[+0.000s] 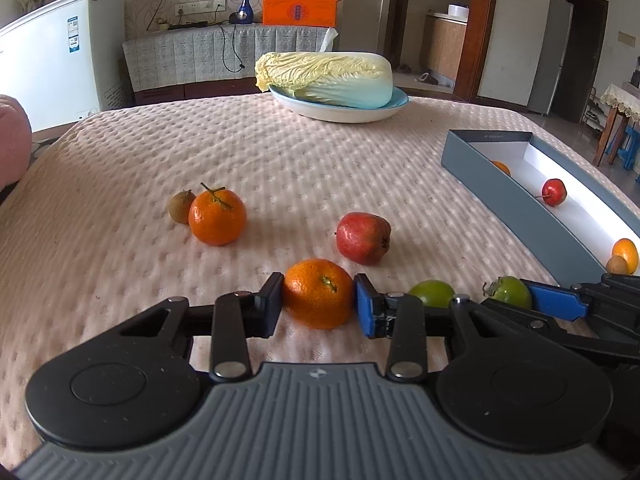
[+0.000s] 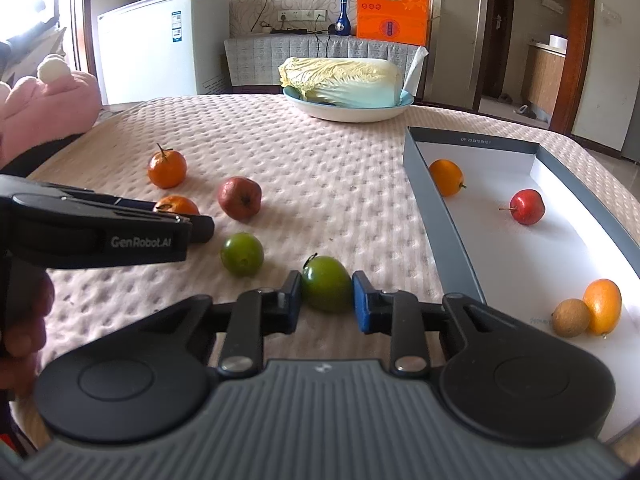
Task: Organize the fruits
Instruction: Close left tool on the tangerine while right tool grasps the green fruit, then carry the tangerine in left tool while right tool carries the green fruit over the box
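My left gripper (image 1: 318, 304) is shut on an orange mandarin (image 1: 318, 292) that rests on the padded table cover. My right gripper (image 2: 326, 296) is shut on a green fruit with a calyx (image 2: 326, 284), also on the cover. A second green fruit (image 2: 242, 255) lies between the two grippers. Farther off are a red fruit (image 1: 363, 237), a stemmed mandarin (image 1: 217, 216) and a small brown fruit (image 1: 181, 207) touching it. At the right a grey box (image 2: 444, 232) with a white floor holds two orange fruits, a red one (image 2: 527, 207) and a brown one (image 2: 571, 317).
A napa cabbage (image 1: 324, 76) lies in a blue-rimmed bowl (image 1: 340, 114) at the table's far side. A pink plush toy (image 2: 48, 100) sits at the left edge. A hand (image 2: 24, 320) grips the left tool's handle.
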`<move>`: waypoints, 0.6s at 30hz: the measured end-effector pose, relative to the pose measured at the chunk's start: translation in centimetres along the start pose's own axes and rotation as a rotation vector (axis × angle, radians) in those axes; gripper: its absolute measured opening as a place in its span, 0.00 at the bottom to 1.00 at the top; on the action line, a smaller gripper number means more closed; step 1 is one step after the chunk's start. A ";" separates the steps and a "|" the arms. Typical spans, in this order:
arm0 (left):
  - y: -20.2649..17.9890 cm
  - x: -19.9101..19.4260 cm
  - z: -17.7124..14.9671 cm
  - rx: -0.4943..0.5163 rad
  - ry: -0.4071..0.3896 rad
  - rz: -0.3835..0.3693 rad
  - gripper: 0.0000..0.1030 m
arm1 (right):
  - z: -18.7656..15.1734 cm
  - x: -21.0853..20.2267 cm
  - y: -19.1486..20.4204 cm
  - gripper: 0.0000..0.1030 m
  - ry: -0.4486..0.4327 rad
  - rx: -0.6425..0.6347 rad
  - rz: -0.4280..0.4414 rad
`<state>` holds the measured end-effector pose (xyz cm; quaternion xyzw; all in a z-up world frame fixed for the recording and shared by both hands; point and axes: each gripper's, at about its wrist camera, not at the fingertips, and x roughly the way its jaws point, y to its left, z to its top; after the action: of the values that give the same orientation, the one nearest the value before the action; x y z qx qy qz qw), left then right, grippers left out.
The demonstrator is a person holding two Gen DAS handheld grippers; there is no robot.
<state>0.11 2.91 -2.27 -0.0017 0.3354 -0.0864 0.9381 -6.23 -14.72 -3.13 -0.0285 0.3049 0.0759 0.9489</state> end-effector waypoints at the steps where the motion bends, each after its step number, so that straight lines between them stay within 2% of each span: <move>1: 0.0 0.0 0.0 -0.005 0.000 -0.002 0.41 | 0.0 -0.1 0.0 0.29 0.001 0.000 0.002; 18: 0.2 -1.0 0.9 -0.026 -0.020 0.021 0.39 | 0.6 -2.2 -0.7 0.28 -0.022 0.053 0.066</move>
<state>-0.04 3.21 -0.93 -0.0113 0.3270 -0.0724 0.9422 -7.49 -15.62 -1.36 0.0074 0.2972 0.0996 0.9496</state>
